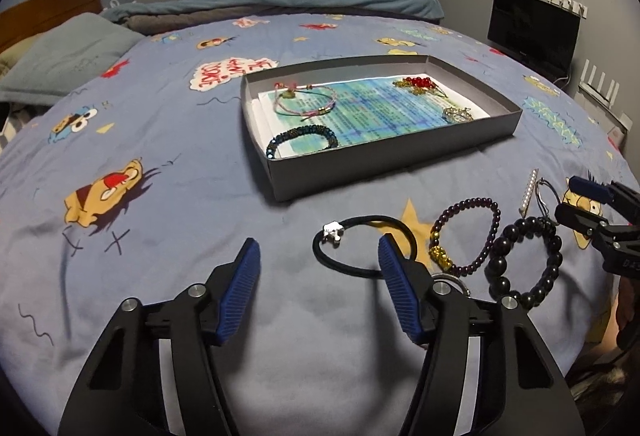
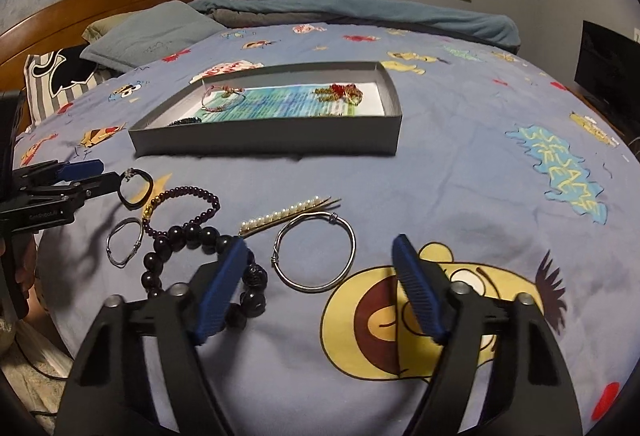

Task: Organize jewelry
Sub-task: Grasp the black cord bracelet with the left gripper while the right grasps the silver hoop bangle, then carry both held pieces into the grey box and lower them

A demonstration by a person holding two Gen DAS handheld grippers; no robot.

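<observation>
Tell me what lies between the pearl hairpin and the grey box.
Nothing: in the right wrist view only bare blue bedsheet runs from the pearl hairpin up to the grey box.

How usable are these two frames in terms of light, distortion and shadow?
Left wrist view: dim room, strong fisheye bowing of the bedspread, left tongs cast soft shadows. Right wrist view: same curvature, dark vignette corners, silver bangle still sharp.
</observation>
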